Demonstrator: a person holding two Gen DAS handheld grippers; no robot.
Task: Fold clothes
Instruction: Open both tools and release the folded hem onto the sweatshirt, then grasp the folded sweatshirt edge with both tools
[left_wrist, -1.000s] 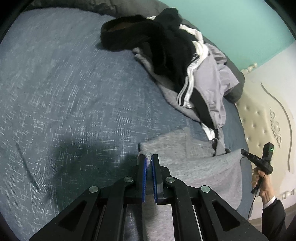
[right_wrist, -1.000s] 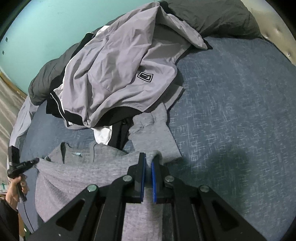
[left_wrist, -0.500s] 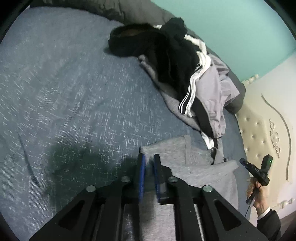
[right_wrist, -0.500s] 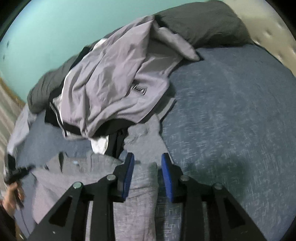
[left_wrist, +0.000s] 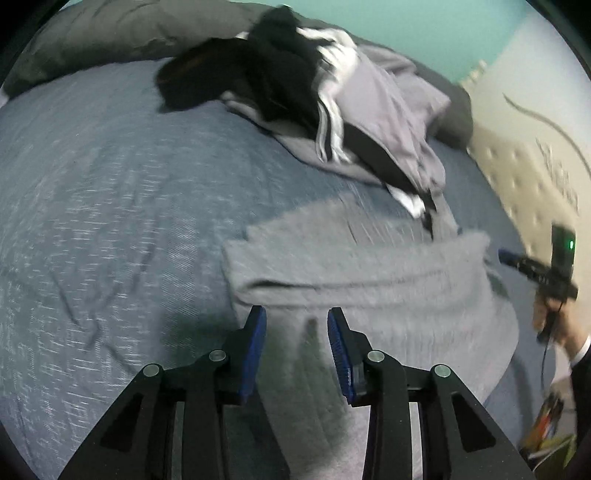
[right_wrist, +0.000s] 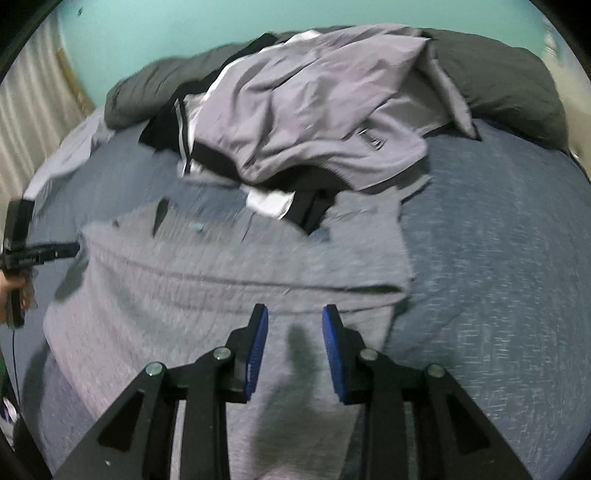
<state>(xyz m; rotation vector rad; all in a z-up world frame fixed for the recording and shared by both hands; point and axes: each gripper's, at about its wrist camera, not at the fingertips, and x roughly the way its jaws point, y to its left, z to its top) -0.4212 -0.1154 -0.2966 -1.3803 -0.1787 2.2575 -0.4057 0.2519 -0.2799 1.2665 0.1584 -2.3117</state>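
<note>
Left claw (left_wrist: 296, 314): angled steeply down over the bed, blue pads parted and opening further, nothing pinched; grey garment (left_wrist: 369, 266) lies under and ahead of the gap, untouched by the pads.

Right claw (right_wrist: 294, 312): same downward tilt, pads parted, nothing held; the grey garment (right_wrist: 221, 280) spreads flat beneath and ahead, folded edge just beyond the tips.

Beyond both claws: heap of unfolded clothes (right_wrist: 303, 122), lilac-grey jacket on top, black and white pieces under it.

Around: blue bedspread (left_wrist: 92, 206). Dark pillow (right_wrist: 509, 92) at the far edge.

Person's hand (left_wrist: 550, 314) grips the right claw's handle, seen off to the left claw's right.
</note>
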